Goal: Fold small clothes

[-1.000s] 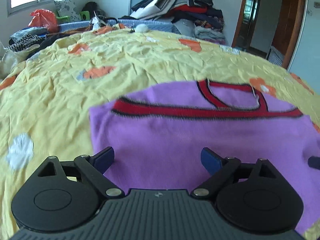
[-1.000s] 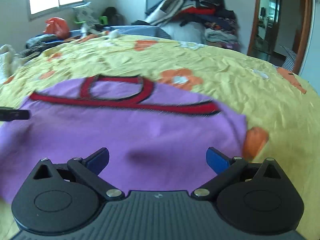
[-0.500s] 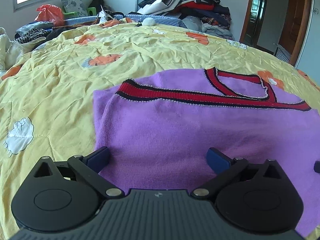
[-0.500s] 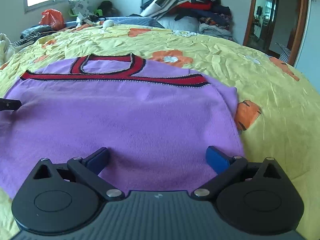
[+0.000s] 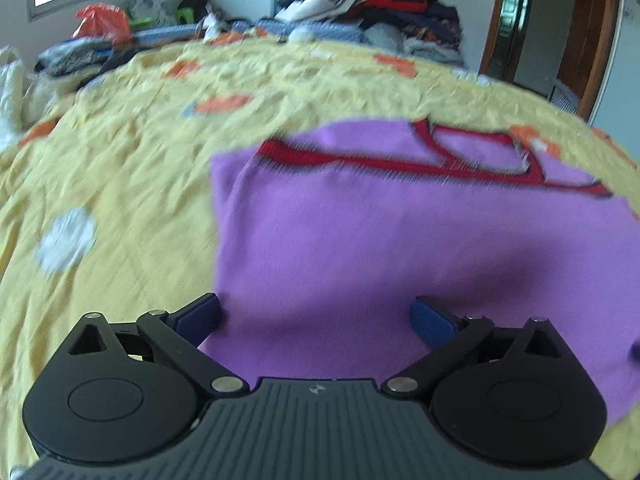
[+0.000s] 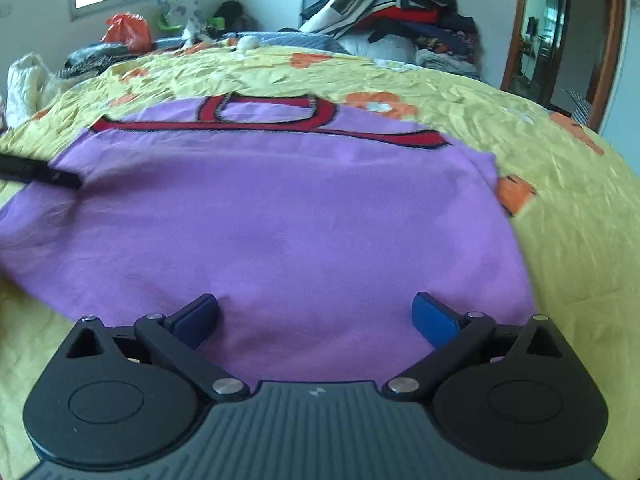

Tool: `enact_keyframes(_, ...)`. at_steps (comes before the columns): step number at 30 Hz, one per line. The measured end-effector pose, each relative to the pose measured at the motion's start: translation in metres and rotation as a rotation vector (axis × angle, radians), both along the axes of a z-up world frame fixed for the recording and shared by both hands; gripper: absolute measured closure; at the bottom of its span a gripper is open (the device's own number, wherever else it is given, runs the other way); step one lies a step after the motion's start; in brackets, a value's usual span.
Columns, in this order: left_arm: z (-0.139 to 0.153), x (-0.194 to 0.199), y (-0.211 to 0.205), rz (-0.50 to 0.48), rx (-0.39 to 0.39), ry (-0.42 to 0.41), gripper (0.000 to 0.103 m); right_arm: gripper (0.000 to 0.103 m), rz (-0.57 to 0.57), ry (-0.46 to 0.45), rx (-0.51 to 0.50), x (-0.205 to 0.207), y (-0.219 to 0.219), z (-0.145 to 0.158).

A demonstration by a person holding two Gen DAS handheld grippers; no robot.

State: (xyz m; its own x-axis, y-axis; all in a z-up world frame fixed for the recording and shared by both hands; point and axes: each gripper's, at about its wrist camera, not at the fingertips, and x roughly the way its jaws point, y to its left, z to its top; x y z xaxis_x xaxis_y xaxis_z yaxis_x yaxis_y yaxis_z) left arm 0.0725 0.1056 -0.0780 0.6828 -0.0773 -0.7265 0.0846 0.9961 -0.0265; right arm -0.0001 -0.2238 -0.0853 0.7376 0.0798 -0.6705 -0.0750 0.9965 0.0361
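Yellow bedspread (image 5: 132,184) with orange flower prints covers the bed and fills most of both views. A purple garment (image 5: 380,240) with red trim lies flat on it, occupying the centre and right of the left wrist frame and the centre of the right wrist frame (image 6: 280,216). The left gripper (image 5: 316,316) sits at the bottom of its frame over the garment's near left edge, fingers spread wide and holding nothing. The right gripper (image 6: 316,316) is likewise low over the near edge, fingers spread apart. A heap of clothes (image 6: 400,12) rises in the upper centre background.
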Motion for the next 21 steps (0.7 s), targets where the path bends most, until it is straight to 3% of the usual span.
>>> enact_keyframes(4,0.002,-0.018,0.029,0.009,-0.032,-0.015,0.000,0.000,-0.015,0.016,0.004,-0.004,0.006,0.011)
enact_keyframes(10,0.023,-0.001,0.055,-0.007,-0.104,-0.043,0.002,0.000,0.072,0.004,0.005,0.003,0.049,0.009)
enact_keyframes(12,0.036,0.012,0.043,-0.070,-0.124,-0.072,0.001,0.000,0.049,-0.004,0.007,0.015,0.060,0.011)
enact_keyframes(15,0.045,0.041,0.018,-0.219,-0.247,-0.076,0.000,0.000,0.033,-0.012,0.094,0.036,0.074,0.020)
enact_keyframes(18,0.038,0.085,-0.009,-0.349,-0.301,0.047,0.001,0.000,0.069,0.061,0.199,0.053,0.106,0.023)
enact_keyframes(19,0.034,0.101,-0.015,-0.380,-0.301,0.117,0.002,0.000,0.091,0.074,0.205,0.053,0.124,0.025)
enact_keyframes(21,0.036,0.117,-0.016,-0.409,-0.251,0.183,0.006,0.000,0.180,0.066,0.198,0.049,0.163,0.028)
